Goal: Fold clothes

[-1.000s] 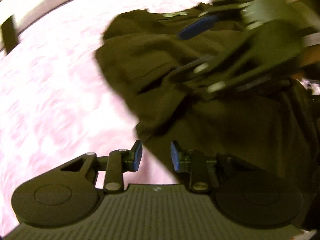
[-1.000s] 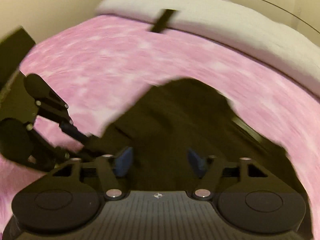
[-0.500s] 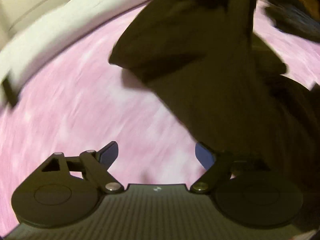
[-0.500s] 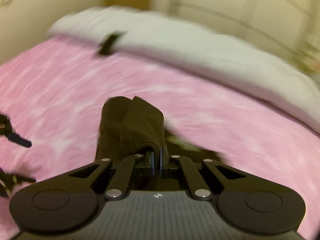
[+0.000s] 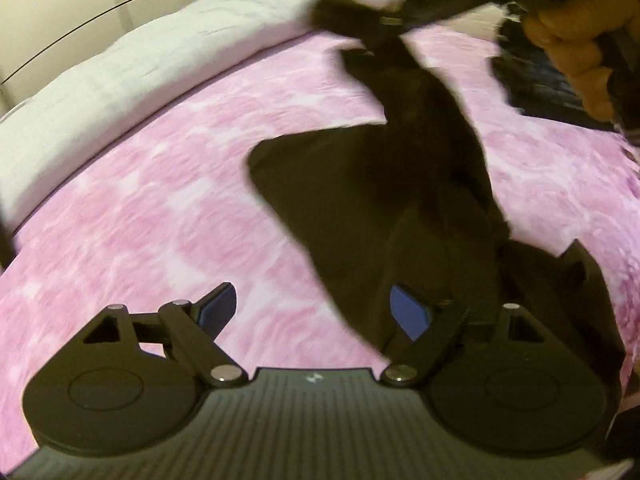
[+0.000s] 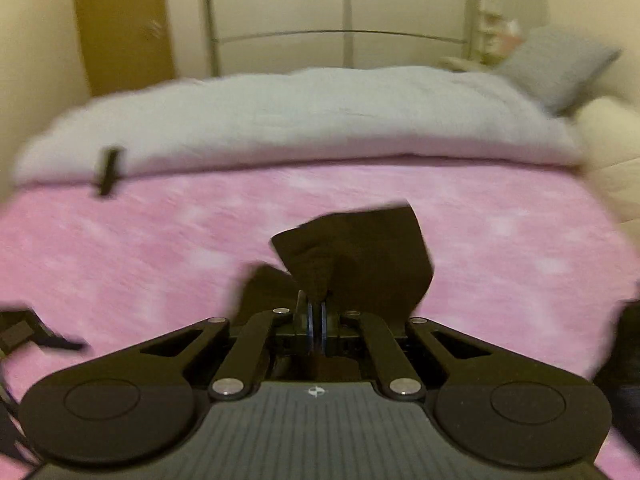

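Observation:
A dark brown garment (image 5: 400,184) hangs in a stretched strip from the top of the left wrist view down onto the pink blanket (image 5: 160,208). My right gripper (image 6: 316,316) is shut on a bunched corner of the garment (image 6: 360,256) and holds it off the bed. In the left wrist view that gripper is a dark blur (image 5: 380,12) at the top, with a person's hand (image 5: 572,40) behind it. My left gripper (image 5: 314,312) is open with nothing between its pads. Its right finger (image 5: 408,312) hovers over the garment's lower edge.
A pale grey duvet (image 6: 300,120) lies along the far side of the bed, with a small dark strip (image 6: 108,172) on its edge. A grey pillow (image 6: 560,64), a metal bed frame (image 6: 344,36) and a wooden door (image 6: 124,24) stand behind.
My left gripper opened wide and drew up and away from the garment. My right gripper shut on a fold of the garment and lifted it off the blanket.

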Action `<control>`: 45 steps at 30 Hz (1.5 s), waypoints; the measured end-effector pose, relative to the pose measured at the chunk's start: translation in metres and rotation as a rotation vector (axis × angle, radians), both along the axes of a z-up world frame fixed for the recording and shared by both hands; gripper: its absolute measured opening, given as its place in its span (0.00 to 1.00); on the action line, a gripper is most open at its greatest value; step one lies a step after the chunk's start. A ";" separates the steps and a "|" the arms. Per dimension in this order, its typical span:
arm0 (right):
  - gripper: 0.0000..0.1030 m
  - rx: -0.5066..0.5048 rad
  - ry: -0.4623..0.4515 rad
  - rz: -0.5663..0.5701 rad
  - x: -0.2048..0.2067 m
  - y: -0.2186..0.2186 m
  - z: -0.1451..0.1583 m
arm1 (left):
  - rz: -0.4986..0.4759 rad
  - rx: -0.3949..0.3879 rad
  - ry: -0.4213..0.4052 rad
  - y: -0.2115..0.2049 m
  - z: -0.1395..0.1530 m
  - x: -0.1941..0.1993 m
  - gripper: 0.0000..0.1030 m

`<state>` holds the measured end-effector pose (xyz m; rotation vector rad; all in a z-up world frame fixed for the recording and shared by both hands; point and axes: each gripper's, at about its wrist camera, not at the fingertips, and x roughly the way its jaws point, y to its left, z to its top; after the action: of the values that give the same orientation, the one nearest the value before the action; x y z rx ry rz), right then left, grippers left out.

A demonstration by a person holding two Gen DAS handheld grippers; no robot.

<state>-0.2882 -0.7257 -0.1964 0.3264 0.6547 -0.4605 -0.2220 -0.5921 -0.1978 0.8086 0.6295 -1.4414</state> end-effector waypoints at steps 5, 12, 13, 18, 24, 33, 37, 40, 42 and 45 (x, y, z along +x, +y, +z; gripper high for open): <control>0.05 0.071 -0.178 0.446 0.084 0.072 0.028 | 0.234 0.092 -0.006 0.048 -0.006 0.027 0.80; 0.33 0.106 -0.170 0.408 0.077 0.057 0.024 | 0.495 0.124 0.115 0.089 -0.030 0.059 0.85; 0.33 0.102 -0.122 0.393 0.073 0.053 0.015 | 0.528 0.126 0.133 0.092 -0.034 0.064 0.85; 0.38 0.014 0.123 0.402 0.059 0.063 -0.033 | 0.611 0.086 0.175 0.106 -0.037 0.081 0.85; 0.68 -0.123 0.249 0.734 0.086 0.153 -0.085 | 0.673 0.079 0.174 0.143 -0.041 0.092 0.85; 0.02 -0.572 0.368 0.987 0.113 0.260 -0.167 | 0.653 0.140 0.139 0.184 -0.052 0.095 0.86; 0.02 -0.448 0.168 0.658 0.094 0.199 -0.085 | 0.542 0.089 0.152 0.150 -0.040 0.078 0.86; 0.02 -0.427 0.074 0.302 0.049 0.123 -0.015 | 0.462 0.045 0.177 0.109 -0.034 0.063 0.86; 0.02 -0.456 0.064 0.046 0.009 0.070 0.019 | 0.411 0.015 0.196 0.078 -0.031 0.051 0.86; 0.05 -0.528 0.188 -0.339 -0.061 -0.006 0.037 | 0.329 -0.019 0.204 0.032 -0.032 0.032 0.87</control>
<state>-0.3495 -0.7321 -0.1598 -0.1132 0.6352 -0.9728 -0.1897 -0.5598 -0.2301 0.5171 0.8608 -1.2325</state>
